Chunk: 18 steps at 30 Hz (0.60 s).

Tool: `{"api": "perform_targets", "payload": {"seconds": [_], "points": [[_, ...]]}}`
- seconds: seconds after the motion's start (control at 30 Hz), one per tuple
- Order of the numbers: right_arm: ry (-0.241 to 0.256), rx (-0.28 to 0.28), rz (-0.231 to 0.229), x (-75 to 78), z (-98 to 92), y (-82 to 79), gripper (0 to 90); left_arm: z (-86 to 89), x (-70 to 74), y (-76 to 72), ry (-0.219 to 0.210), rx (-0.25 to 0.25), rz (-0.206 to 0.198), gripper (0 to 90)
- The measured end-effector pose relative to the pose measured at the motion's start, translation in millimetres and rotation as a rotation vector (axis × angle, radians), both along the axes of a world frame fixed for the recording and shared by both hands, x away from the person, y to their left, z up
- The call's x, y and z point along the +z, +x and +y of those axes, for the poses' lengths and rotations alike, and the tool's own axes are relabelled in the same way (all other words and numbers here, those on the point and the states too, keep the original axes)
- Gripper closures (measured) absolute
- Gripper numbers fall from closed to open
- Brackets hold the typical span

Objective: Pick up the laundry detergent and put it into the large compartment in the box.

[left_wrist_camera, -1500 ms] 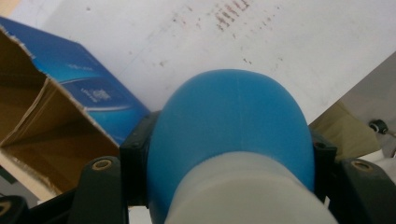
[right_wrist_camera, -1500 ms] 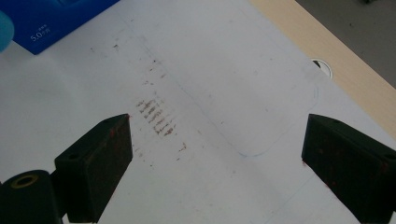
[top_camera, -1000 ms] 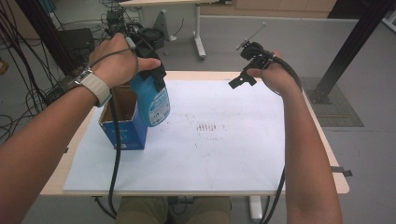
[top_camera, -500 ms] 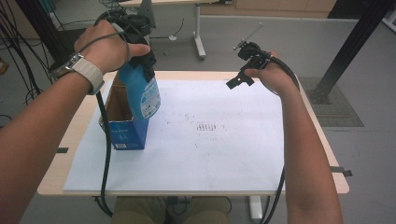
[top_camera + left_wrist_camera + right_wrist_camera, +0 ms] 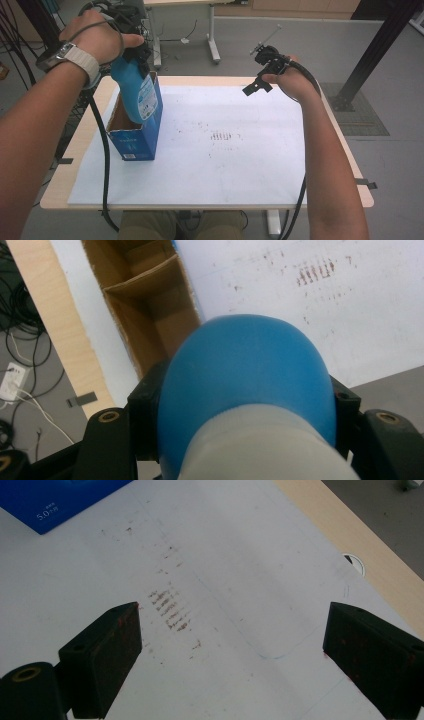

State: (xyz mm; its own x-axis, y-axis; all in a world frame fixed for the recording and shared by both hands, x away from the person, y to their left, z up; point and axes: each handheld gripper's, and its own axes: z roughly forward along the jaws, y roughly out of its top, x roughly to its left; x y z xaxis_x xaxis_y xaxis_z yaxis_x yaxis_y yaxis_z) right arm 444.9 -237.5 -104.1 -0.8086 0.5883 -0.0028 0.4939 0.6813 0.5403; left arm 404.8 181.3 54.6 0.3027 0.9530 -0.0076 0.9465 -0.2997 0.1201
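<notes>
Left gripper clamps the tall blue plastic bottle by its neck, its base inside the open blue cardboard box at the counter's left. Right gripper, jaws wide apart, hovers over white paper.

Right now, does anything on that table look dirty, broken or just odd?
Yes: the white sheet has reddish-brown smudges near its middle, like rubbed-off marks. Otherwise the blue bottle, held by the left gripper, is partway inside the open box, and nothing looks spilled or broken.
</notes>
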Motion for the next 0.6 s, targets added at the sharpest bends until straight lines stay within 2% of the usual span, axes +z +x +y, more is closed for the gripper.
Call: {"api": "perform_targets", "payload": {"seconds": [0.3, 0.6], "points": [[-0.002, 0.012, 0.002, -1.8, 1.8, 3.2, 8.5, 16.6, 5.4, 1.3, -0.027, 0.064, -0.002, 37.9], [-0.006, 0.016, 0.007, -3.3, 2.2, 4.2, 8.5, 29.2, 5.8, 6.4, -0.016, 0.121, -0.008, 37.9]]}}
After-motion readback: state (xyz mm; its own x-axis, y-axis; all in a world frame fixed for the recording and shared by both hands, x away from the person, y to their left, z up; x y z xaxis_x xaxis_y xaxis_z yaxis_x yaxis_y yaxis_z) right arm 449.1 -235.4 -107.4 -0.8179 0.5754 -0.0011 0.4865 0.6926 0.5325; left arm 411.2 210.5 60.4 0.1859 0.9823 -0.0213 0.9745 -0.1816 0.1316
